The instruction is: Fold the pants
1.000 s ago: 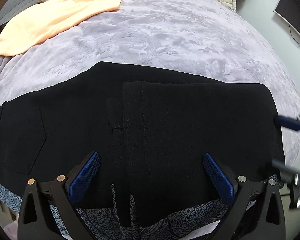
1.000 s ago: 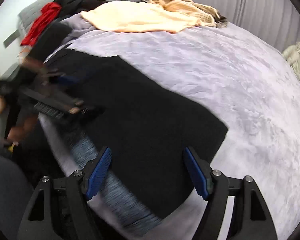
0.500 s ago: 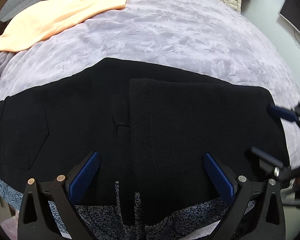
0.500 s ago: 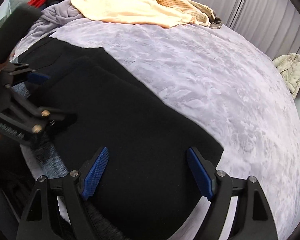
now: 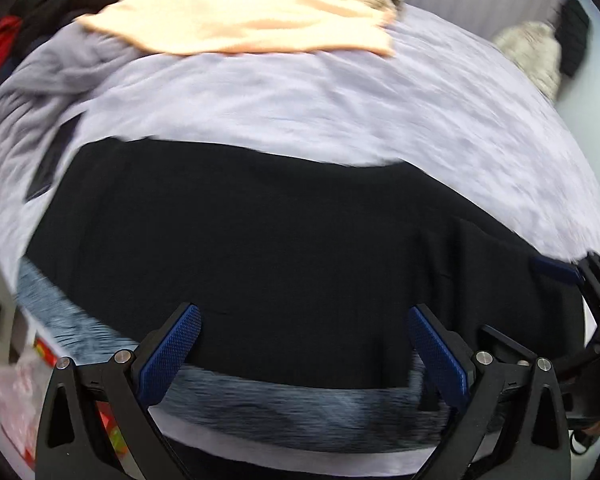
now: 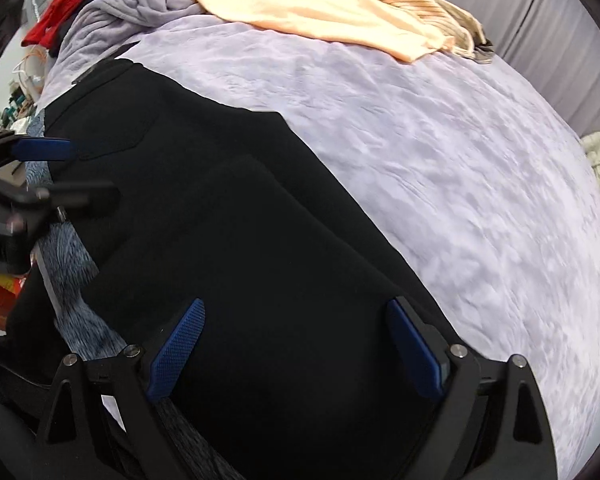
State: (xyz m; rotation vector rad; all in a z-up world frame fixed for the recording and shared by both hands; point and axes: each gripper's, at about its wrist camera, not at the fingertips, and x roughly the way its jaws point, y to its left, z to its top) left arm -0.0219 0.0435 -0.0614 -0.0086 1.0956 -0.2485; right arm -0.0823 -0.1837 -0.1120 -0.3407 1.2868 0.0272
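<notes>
A: Black pants [image 6: 260, 240] lying flat on the lilac blanket [image 6: 440, 168], partly folded, one layer over another; running from 10 o'clock down to 6 o'clock in the right wrist view.

B: Right gripper [image 6: 296, 344] above the cloth, jaws opening, wide apart; only flat pants seen between the pads, not pinched.

A: Left gripper [image 5: 304, 344] also spread wide; hovering over the near edge of the pants; nothing clamped.

B: Blurred in the left wrist view; peach garment [image 5: 236, 20] at 12 o'clock; red cloth [image 6: 64, 4] at 11 o'clock in the right view.

A: Speckled grey fabric [image 5: 292, 408] under the pants, at 6 o'clock.
</notes>
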